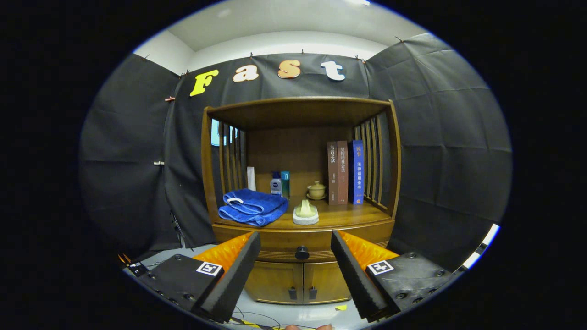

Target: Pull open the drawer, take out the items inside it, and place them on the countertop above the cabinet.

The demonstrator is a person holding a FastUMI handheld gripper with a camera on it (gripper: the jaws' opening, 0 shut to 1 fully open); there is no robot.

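A wooden cabinet (pixel 300 256) stands ahead of me. Its drawer (pixel 275 242) sits shut under the countertop (pixel 348 216), with a round dark knob (pixel 301 252) at its middle. My gripper (pixel 296 245) is open, fingers spread wide, and the knob shows between the fingertips but farther off. Nothing is held. The drawer's contents are hidden.
On the countertop lie a folded blue towel (pixel 253 207), a pale soap on a white dish (pixel 305 212), small bottles (pixel 279 184), a little lidded pot (pixel 316 189) and three upright books (pixel 345 173). Two lower doors (pixel 300 280) have small dark handles. Slatted sides enclose the shelf.
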